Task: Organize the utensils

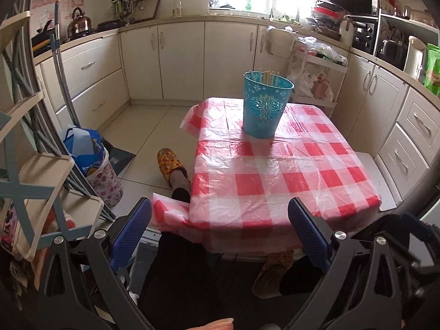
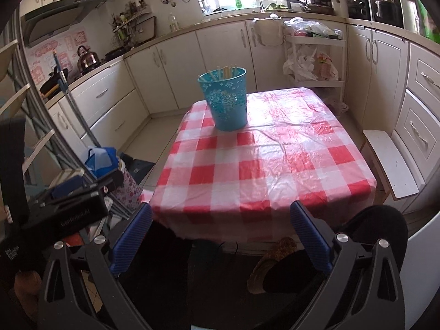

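Note:
A turquoise bucket [image 1: 265,107] with a flower pattern stands upright at the far end of a table under a red-and-white checked cloth [image 1: 288,173]. Several pale chopsticks [image 1: 268,77] stick up inside it. In the right wrist view the same bucket [image 2: 227,99] sits far left on the cloth [image 2: 269,159], with the chopsticks [image 2: 224,72] at its rim. My left gripper [image 1: 220,209] is open and holds nothing, hanging over the table's near edge. My right gripper [image 2: 221,211] is open too, also at the near edge, well short of the bucket.
A person's legs and patterned slippers [image 1: 170,163] are by and under the table. A folding rack [image 1: 33,165] and a floral bin with a blue bag [image 1: 93,162] stand left. A white stool [image 2: 390,162] is right of the table. Cabinets and a cart [image 1: 316,74] ring the room.

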`<state>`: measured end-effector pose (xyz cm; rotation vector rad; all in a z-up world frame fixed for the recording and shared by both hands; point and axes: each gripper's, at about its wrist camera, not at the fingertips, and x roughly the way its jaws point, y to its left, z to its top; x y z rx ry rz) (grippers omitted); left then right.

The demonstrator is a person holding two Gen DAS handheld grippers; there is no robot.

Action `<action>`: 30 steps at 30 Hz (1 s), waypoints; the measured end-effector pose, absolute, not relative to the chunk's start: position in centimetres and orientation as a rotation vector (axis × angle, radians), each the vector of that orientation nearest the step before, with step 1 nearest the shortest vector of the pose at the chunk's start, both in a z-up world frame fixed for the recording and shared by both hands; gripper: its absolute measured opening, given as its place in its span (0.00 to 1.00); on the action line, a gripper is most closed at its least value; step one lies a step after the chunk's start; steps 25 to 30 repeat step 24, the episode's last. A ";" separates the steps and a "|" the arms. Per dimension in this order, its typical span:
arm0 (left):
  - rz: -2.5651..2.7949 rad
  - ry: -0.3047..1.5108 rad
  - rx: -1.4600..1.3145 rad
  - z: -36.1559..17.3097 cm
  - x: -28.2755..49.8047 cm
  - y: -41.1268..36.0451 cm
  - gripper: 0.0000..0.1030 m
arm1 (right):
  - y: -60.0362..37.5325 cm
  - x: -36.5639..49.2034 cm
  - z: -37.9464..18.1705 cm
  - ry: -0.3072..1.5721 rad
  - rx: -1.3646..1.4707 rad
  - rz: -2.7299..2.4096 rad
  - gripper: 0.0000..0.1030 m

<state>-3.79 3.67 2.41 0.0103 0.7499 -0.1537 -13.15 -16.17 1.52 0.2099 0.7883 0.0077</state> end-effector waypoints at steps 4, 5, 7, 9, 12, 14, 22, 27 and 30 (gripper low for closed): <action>-0.125 0.725 0.034 3.3 -6.6 4.1 0.93 | -15.2 -16.0 1.3 0.763 0.190 -0.015 0.93; -0.123 0.722 0.036 3.4 -7.0 4.1 0.93 | -14.9 -16.5 1.3 0.752 0.172 -0.022 0.93; -0.124 0.728 0.038 3.4 -8.2 4.1 0.93 | -14.6 -17.3 1.5 0.731 0.151 -0.032 0.93; -0.132 0.731 0.041 3.3 -9.0 4.1 0.93 | -14.4 -18.0 1.9 0.706 0.145 -0.039 0.93; -0.126 0.722 0.047 3.4 -10.0 4.1 0.93 | -14.1 -18.8 2.4 0.674 0.128 -0.048 0.93; -0.127 0.702 0.032 3.8 -10.6 4.4 0.93 | -13.8 -19.0 2.5 0.674 0.112 -0.051 0.93; -0.121 0.649 0.018 4.9 -11.4 4.9 0.93 | -13.1 -19.1 2.4 0.695 0.089 -0.055 0.93; -0.119 0.647 0.022 5.0 -11.5 4.9 0.93 | -13.2 -19.2 2.5 0.688 0.089 -0.055 0.93; -0.119 0.647 0.022 5.0 -11.5 4.9 0.93 | -13.2 -19.2 2.5 0.688 0.089 -0.055 0.93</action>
